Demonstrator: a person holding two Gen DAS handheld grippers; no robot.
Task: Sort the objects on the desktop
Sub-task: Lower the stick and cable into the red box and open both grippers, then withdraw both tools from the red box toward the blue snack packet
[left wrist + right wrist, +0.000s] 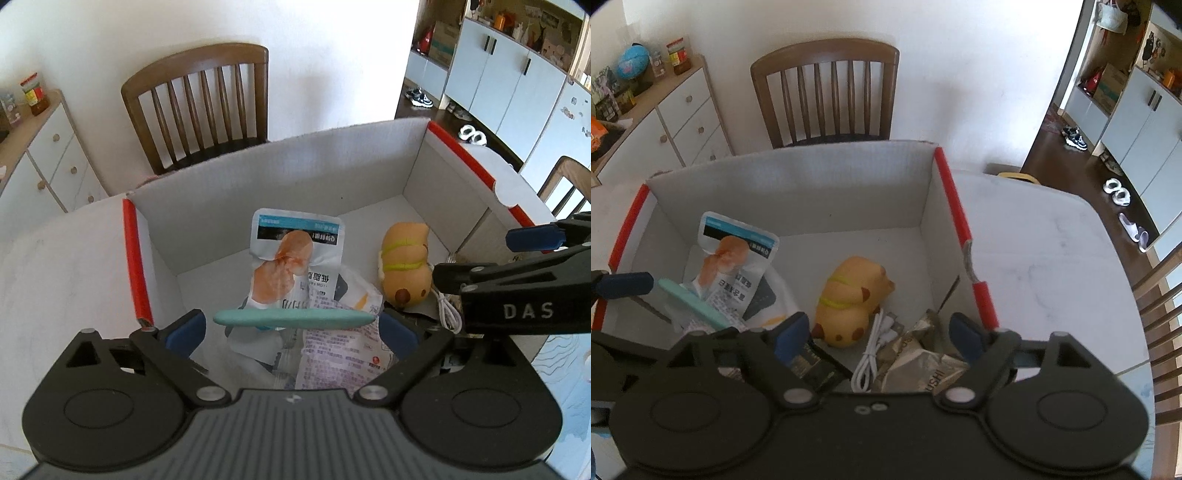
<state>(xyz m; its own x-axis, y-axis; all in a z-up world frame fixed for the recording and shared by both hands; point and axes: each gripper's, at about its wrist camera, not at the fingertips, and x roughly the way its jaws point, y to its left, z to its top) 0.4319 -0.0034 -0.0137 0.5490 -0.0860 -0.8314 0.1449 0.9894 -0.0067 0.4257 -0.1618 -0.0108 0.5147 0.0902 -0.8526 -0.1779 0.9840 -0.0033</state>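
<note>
A: We log both tools over the white box [790, 192] with red edges, which stands on the pale tabletop [1045, 240]. Left hand-held gripper [291, 328]: jaws spread about as wide as they go, the teal pen [291, 318] lying crosswise between the blue pads; whether the pads touch its ends we cannot tell. Right hand-held gripper [877, 332]: jaws wide, nothing held, hanging above the white cable [875, 350] and a crumpled gold wrapper [923, 354].

B: Handling, as we judge it?

A: The pen looks light, stiff and smooth, so it may slip; we would take it across the middle of the barrel. The yellow plush toy [853, 299] should be soft and forgiving: hold it around the body. The snack packet [735, 258] is thin and crinkly, best pinched at a sealed edge. The cable is limp; take it at the bundled loops.

B: Count?

A: One pen, one toy, one cable, one gold wrapper. Packets: one clear, with other printed sheets under it, number uncertain. One dark flat item [812, 363] beside the cable, unidentified. All are inside the box
</note>
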